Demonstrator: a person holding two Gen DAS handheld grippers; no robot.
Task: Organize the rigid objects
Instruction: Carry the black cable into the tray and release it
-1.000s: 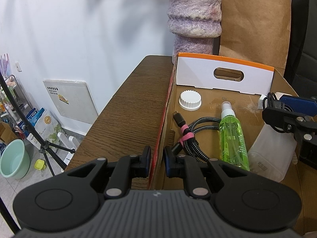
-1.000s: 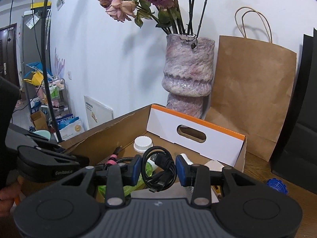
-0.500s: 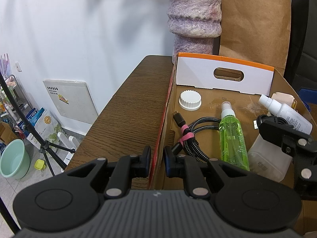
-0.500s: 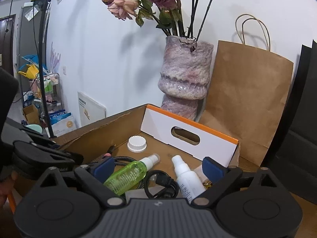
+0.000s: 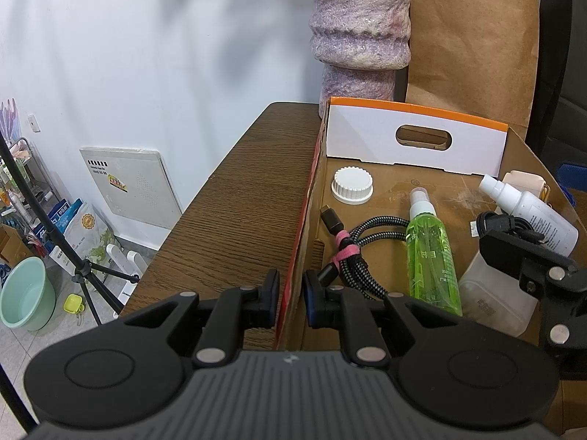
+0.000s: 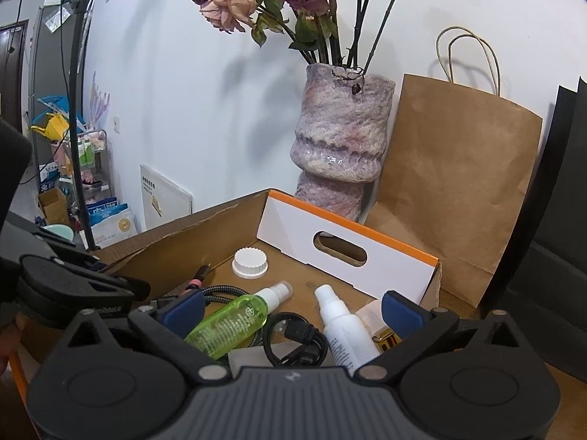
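The right gripper (image 6: 291, 306), jaws just spreading wide, is releasing the black cable (image 6: 295, 339) into the box (image 6: 227, 216); light and floppy, best pinched across its coil. Left gripper (image 5: 290, 299) is clamping the box wall.

Left wrist cam: close over cardboard box (image 5: 414, 201) near-left wall, tilted steeply down, facing 12 o'clock. Right wrist cam: close at box's near-right, shallower tilt, facing vase (image 6: 341, 139). Both share box interior, green bottle (image 5: 431, 256).

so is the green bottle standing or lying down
Lying down. The green bottle rests on its side on the box floor, nozzle toward the white flap.
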